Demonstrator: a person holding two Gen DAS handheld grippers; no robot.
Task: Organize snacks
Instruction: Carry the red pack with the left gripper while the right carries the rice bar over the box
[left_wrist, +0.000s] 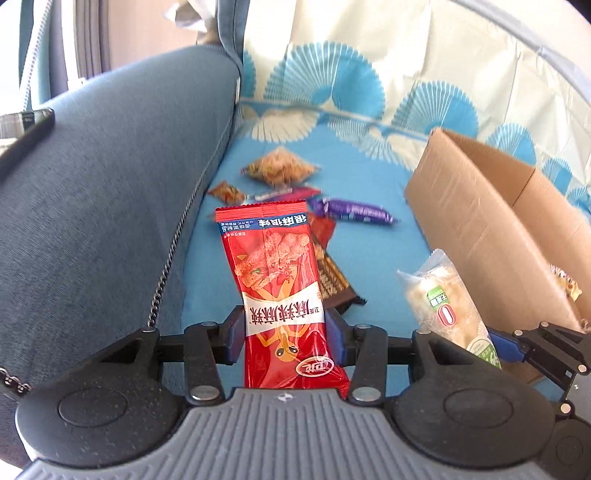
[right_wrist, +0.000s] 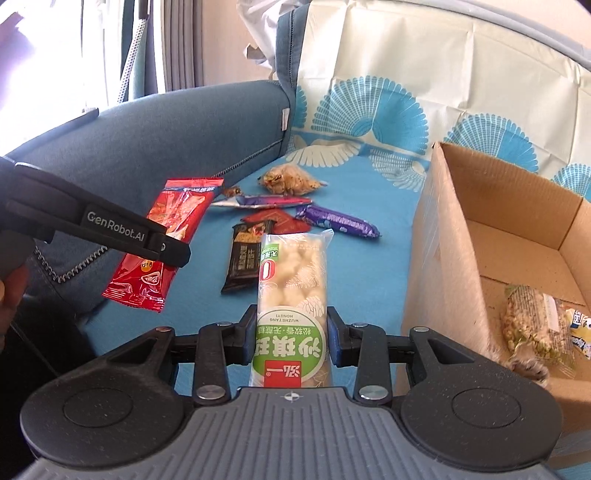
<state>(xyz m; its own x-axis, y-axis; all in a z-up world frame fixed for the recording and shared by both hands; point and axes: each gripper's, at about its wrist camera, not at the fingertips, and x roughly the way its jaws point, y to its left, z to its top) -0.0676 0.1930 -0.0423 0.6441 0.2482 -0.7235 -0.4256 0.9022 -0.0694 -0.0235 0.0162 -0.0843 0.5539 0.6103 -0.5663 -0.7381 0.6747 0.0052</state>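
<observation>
My left gripper (left_wrist: 285, 334) is shut on a red snack packet (left_wrist: 275, 273) and holds it above the blue sofa seat; the packet also shows in the right wrist view (right_wrist: 162, 243). My right gripper (right_wrist: 290, 338) is shut on a white-and-green pastry packet (right_wrist: 291, 295), which also shows in the left wrist view (left_wrist: 448, 306), close to the left wall of the cardboard box (right_wrist: 443, 258). Several loose snacks lie on the seat: a dark brown bar (right_wrist: 245, 258), a purple bar (right_wrist: 338, 221), a clear crunchy-snack bag (right_wrist: 290, 179) and a red sachet (right_wrist: 279, 219).
The cardboard box (left_wrist: 480, 221) stands at the right and holds a nut-bar packet (right_wrist: 532, 325). The blue sofa armrest (left_wrist: 110, 184) rises at the left, with a dark phone (left_wrist: 26, 140) on top. The patterned cover (right_wrist: 388, 110) drapes the backrest.
</observation>
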